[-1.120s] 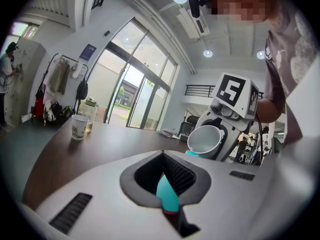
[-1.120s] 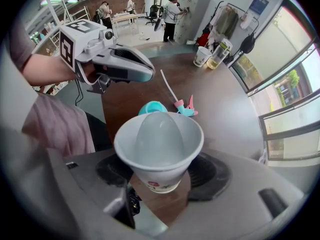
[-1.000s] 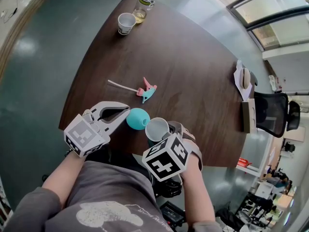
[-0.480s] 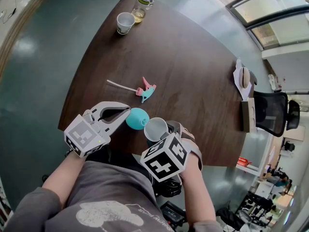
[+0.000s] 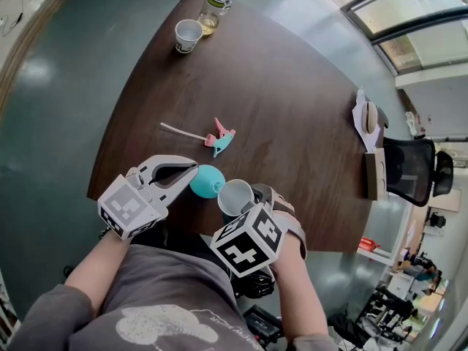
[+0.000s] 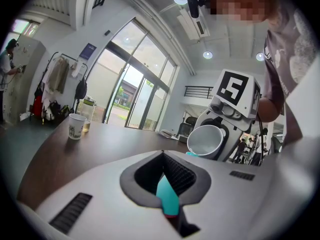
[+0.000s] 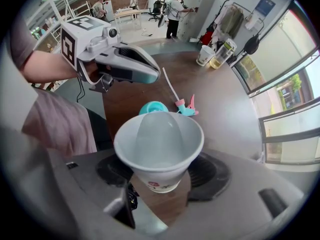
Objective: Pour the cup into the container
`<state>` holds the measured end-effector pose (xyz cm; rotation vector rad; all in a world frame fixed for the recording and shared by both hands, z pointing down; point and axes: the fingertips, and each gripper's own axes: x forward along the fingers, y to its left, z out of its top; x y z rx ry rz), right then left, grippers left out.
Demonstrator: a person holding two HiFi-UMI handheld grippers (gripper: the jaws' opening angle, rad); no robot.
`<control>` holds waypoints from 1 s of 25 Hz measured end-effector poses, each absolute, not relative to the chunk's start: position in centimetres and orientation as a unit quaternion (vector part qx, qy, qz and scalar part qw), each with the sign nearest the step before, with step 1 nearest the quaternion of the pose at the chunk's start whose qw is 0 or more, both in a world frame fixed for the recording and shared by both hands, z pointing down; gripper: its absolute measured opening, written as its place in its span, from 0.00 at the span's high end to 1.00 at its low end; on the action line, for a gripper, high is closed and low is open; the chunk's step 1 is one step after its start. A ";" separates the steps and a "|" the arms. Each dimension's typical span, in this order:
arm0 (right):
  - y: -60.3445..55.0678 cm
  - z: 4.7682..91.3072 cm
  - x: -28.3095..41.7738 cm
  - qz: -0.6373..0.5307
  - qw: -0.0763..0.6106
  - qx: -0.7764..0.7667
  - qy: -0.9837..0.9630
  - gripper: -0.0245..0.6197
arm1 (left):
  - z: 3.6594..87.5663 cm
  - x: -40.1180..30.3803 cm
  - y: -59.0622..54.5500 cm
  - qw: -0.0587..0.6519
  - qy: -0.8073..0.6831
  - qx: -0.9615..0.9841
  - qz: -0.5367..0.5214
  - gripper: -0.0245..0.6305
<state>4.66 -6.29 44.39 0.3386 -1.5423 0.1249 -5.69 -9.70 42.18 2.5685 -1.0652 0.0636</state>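
ok so the right gripper (image 7: pixel 162 173) has its jaws spread wide and clamped on either side of the white paper cup (image 7: pixel 159 134); the cup's mouth faces back up at the gripper's own camera, and I can't tell if there's anything in it; the left gripper (image 5: pixel 190 172) is pinched all the way down on the rim of the teal container (image 5: pixel 206 180), you can see a sliver of teal squeezed between its pads in the left gripper view; in the head view the cup sits just beside the container, on its right, at the near edge of the dark wooden table (image 5: pixel 292 108); can't say if the two actually touch

compared to a second ago? honestly pretty much nothing; both grippers are parked in the same spots, same grip on the cup, same pinch on the container, the cup hasn't tipped any further; the whole picture just slides a hair, that's it

further out on the table there's a pink and teal clip (image 5: pixel 221 137) with a thin white stick (image 5: pixel 179 130) poking out to its left; way at the far end, a second paper cup (image 5: pixel 189 35) right next to a glass jar (image 5: pixel 216 9) with yellowish liquid in it; black office chair (image 5: pixel 409 170) off the table's right side
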 end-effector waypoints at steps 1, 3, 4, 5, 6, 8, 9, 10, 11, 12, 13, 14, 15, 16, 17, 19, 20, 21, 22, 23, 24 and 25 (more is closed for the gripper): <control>-6.3 44.4 4.7 0.056 0.703 0.152 -0.692 0.51 | 42.2 -5.7 -9.7 0.180 -0.377 0.909 0.022 0.95; -6.3 44.4 4.7 0.056 0.705 0.151 -0.691 0.51 | 42.2 -5.6 -9.8 0.180 -0.376 0.909 0.021 0.95; -6.3 44.4 4.6 0.056 0.705 0.151 -0.691 0.51 | 42.2 -5.7 -9.9 0.180 -0.376 0.909 0.020 0.95; -6.4 44.4 4.6 0.056 0.705 0.151 -0.691 0.51 | 42.2 -5.7 -9.9 0.180 -0.376 0.909 0.020 0.95; -6.4 44.3 4.6 0.055 0.705 0.151 -0.690 0.51 | 42.2 -5.7 -9.9 0.181 -0.375 0.909 0.019 0.95; -6.4 44.4 4.5 0.056 0.705 0.151 -0.691 0.51 | 42.3 -5.7 -10.0 0.181 -0.375 0.909 0.018 0.95; -6.4 44.4 4.5 0.056 0.705 0.152 -0.691 0.51 | 42.3 -5.7 -10.0 0.182 -0.375 0.909 0.018 0.95; -6.4 44.4 4.5 0.056 0.705 0.152 -0.691 0.51 | 42.3 -5.7 -10.0 0.182 -0.376 0.909 0.017 0.95; -6.5 44.4 4.6 0.055 0.705 0.153 -0.691 0.51 | 42.3 -5.7 -10.0 0.183 -0.376 0.908 0.016 0.95; -6.5 44.4 4.6 0.055 0.705 0.153 -0.691 0.51 | 42.3 -5.7 -10.0 0.183 -0.375 0.908 0.016 0.95; -6.6 44.4 4.6 0.055 0.705 0.153 -0.690 0.51 | 42.3 -5.7 -10.1 0.184 -0.375 0.908 0.016 0.95; -6.6 44.4 4.6 0.055 0.705 0.153 -0.690 0.51 | 42.4 -5.7 -10.1 0.184 -0.375 0.909 0.017 0.95; -6.6 44.4 4.5 0.055 0.705 0.153 -0.690 0.51 | 42.4 -5.7 -10.1 0.184 -0.375 0.909 0.017 0.95; -6.6 44.4 4.5 0.056 0.706 0.152 -0.690 0.51 | 42.4 -5.8 -10.1 0.185 -0.374 0.909 0.017 0.95; -6.5 44.4 4.4 0.056 0.706 0.151 -0.690 0.51 | 42.5 -5.8 -10.1 0.185 -0.374 0.908 0.018 0.95; -6.5 44.4 4.4 0.057 0.705 0.150 -0.690 0.51 | 42.6 -5.8 -10.1 0.187 -0.375 0.908 0.018 0.95; -6.5 44.4 4.4 0.057 0.705 0.150 -0.691 0.51 | 42.6 -5.8 -10.1 0.187 -0.375 0.908 0.017 0.95; -6.5 44.4 4.4 0.057 0.705 0.150 -0.691 0.51 | 42.5 -5.8 -10.1 0.187 -0.375 0.908 0.017 0.95; -6.5 44.4 4.4 0.057 0.705 0.150 -0.691 0.51 | 42.5 -5.9 -10.1 0.187 -0.376 0.907 0.016 0.95; -6.5 44.3 4.4 0.056 0.705 0.150 -0.691 0.51 | 42.5 -5.9 -10.2 0.187 -0.376 0.907 0.016 0.95; -6.4 44.3 4.4 0.056 0.705 0.150 -0.691 0.51 | 42.5 -5.9 -10.2 0.187 -0.377 0.907 0.016 0.95; -6.4 44.3 4.4 0.056 0.704 0.150 -0.692 0.51 | 42.4 -5.8 -10.2 0.187 -0.377 0.907 0.016 0.95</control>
